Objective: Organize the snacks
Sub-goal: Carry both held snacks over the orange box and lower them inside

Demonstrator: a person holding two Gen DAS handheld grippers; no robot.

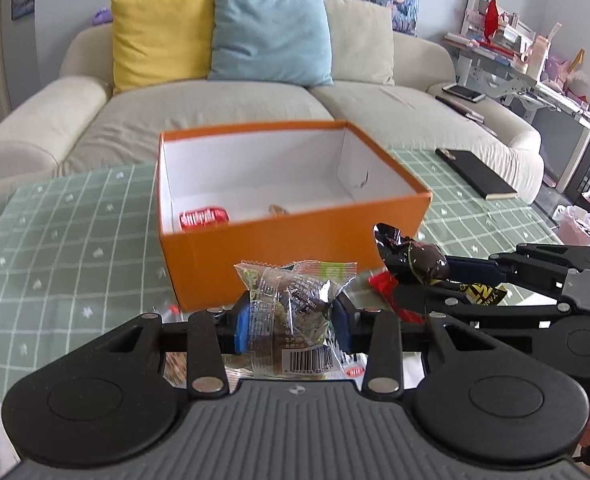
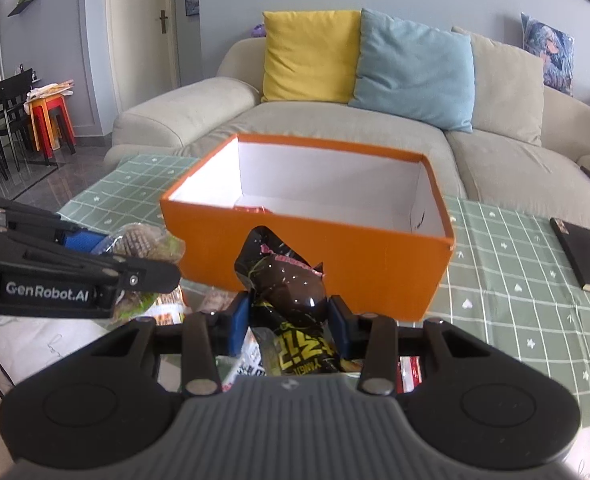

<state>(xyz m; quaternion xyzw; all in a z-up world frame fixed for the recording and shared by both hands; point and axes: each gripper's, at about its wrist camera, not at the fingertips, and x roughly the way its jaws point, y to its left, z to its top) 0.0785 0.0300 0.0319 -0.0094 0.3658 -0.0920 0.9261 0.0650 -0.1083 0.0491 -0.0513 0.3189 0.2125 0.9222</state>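
An open orange box (image 1: 279,252) with a white inside stands on the green checked tablecloth; it also shows in the right wrist view (image 2: 319,252). Inside it lie a red snack packet (image 1: 203,218) and a small brown snack (image 1: 279,210). My left gripper (image 1: 293,314) is shut on a clear-wrapped snack (image 1: 295,304) just in front of the box. My right gripper (image 2: 291,320) is shut on a dark glossy snack packet (image 2: 291,284), also in front of the box, to the right of the left one. The right gripper (image 1: 447,280) shows in the left wrist view, and the left gripper (image 2: 107,256) in the right wrist view.
More snack packets lie under both grippers, among them a red one (image 1: 387,284). A black notebook (image 2: 583,256) lies on the cloth (image 2: 515,300) to the right. A beige sofa (image 2: 335,120) with yellow, blue and beige cushions stands behind the table.
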